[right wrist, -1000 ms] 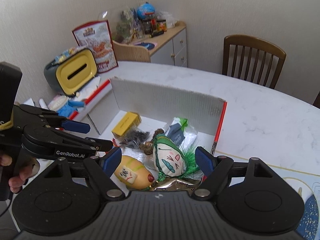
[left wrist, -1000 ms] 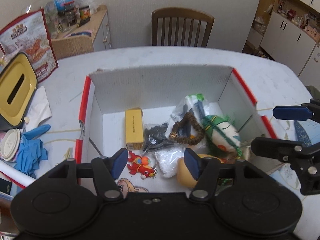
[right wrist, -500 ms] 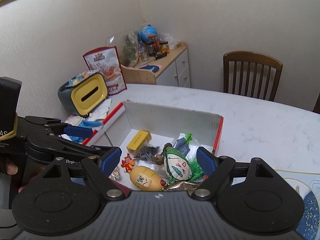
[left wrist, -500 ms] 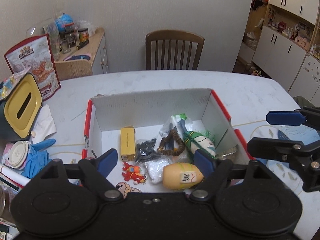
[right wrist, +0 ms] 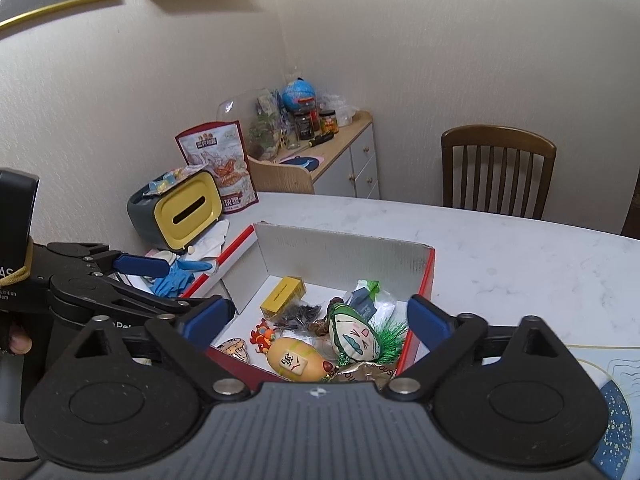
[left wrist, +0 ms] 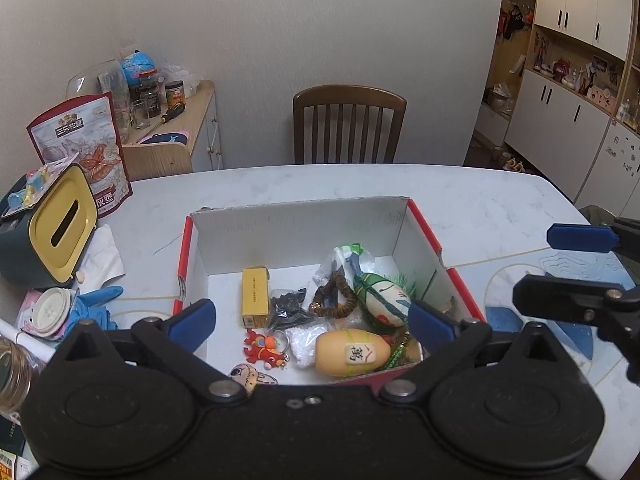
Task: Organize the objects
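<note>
A red-edged white cardboard box (left wrist: 300,224) (right wrist: 340,250) stands open on the marble table. Inside lie a yellow carton (left wrist: 255,294) (right wrist: 283,296), a yellow egg-shaped toy (left wrist: 350,353) (right wrist: 296,359), a green-and-white plush (left wrist: 382,300) (right wrist: 354,334), a red fish keychain (left wrist: 262,349), a brown bead bracelet (left wrist: 334,300) and small plastic bags. My left gripper (left wrist: 312,322) hangs open above the box's near edge, holding nothing. My right gripper (right wrist: 320,318) is open too, empty, above the box's near right corner; it also shows at the right in the left wrist view (left wrist: 576,264).
A yellow-faced tissue box (left wrist: 52,226), a snack bag (left wrist: 82,152), blue gloves (left wrist: 94,308) and a white lid (left wrist: 50,312) crowd the table's left side. A wooden chair (left wrist: 348,124) stands behind the table; a blue-patterned placemat (left wrist: 560,276) lies to the right.
Both grippers have pulled up and back from the box, which now looks smaller and farther. The left gripper's fingers have spread wider; the box contents have not moved.
</note>
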